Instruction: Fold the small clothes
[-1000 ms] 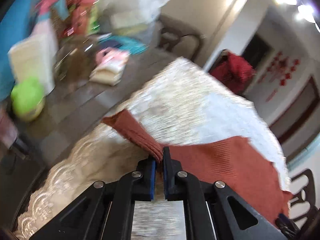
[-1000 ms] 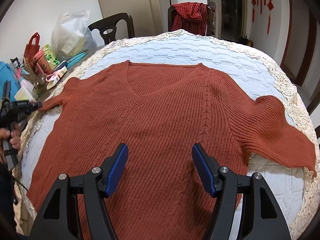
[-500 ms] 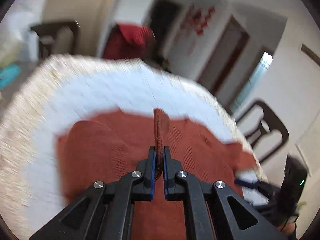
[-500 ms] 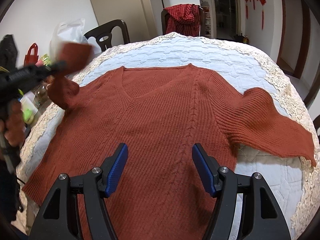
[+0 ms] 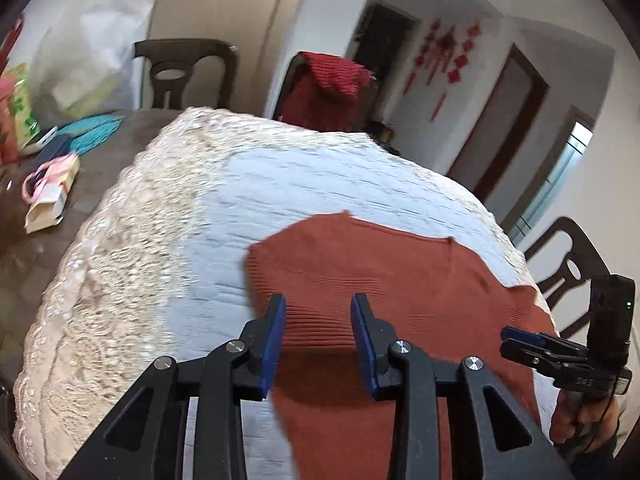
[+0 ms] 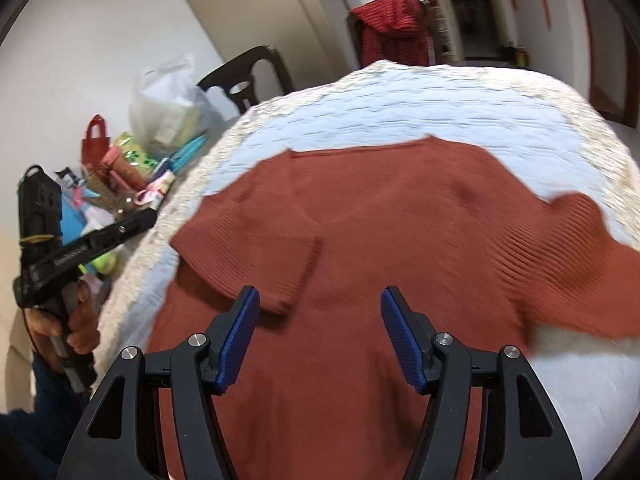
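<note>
A rust-red knit sweater (image 6: 400, 216) lies flat on the white quilted table cover (image 6: 400, 120); it also shows in the left wrist view (image 5: 400, 280). Its left sleeve (image 6: 260, 256) is folded inward over the body. Its right sleeve (image 6: 592, 248) lies spread toward the right edge. My left gripper (image 5: 318, 320) is open and empty above the folded sleeve. My right gripper (image 6: 320, 320) is open and empty above the sweater's lower middle. The left gripper also shows at the left of the right wrist view (image 6: 132, 224).
Bags, boxes and a white plastic bag (image 6: 168, 108) clutter the table's far left. Dark wooden chairs (image 5: 188, 72) stand around the table, one draped with a red garment (image 5: 328, 88). The cover has a lace border (image 5: 120, 260).
My left gripper carried the left sleeve inward over the sweater's body, then opened and let it go. The right gripper stayed open and shifted its view.
</note>
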Motion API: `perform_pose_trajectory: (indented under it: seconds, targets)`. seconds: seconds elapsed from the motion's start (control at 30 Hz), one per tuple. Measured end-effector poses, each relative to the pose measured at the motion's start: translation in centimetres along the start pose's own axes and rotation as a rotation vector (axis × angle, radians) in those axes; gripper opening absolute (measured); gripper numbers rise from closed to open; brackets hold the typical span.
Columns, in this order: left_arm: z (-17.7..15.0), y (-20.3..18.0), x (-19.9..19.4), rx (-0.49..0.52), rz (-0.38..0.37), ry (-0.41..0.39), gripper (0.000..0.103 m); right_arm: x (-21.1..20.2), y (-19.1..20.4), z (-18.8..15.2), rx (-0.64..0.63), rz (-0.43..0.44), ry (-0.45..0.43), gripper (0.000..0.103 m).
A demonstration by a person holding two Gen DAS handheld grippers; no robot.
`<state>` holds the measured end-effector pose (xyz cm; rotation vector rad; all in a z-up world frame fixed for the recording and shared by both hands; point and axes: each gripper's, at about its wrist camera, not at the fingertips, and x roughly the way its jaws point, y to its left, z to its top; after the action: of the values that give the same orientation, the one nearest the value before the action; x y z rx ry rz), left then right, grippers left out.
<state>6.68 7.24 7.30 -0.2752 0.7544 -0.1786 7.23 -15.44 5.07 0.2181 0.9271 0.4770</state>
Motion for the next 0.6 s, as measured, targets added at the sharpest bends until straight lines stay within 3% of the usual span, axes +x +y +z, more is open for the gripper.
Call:
perform_pose_trajectory:
  seconds: [0.13, 0.27, 0.37, 0.6]
  targets:
    - [-0.5, 0.7, 1.2, -0.007, 0.015, 0.019, 0.036, 4.1, 0.7, 0.8, -0.010, 0.009, 0.087, 0.042]
    - [-1.0, 0.6, 2.0, 0.003, 0.006, 0.028, 0.036, 6.6, 1.2, 1.1, -0.043, -0.048, 0.118, 0.031]
    - [-0.9, 1.1, 2.8, 0.007, -0.005, 0.036, 0.036, 6.9, 1.6, 1.4, -0.065, -0.058, 0.116, 0.006]
    - [-0.4, 0.8, 4.4, 0.033, -0.029, 0.041, 0.036, 4.3, 0.9, 3.7, -0.064, -0.046, -0.009, 0.003]
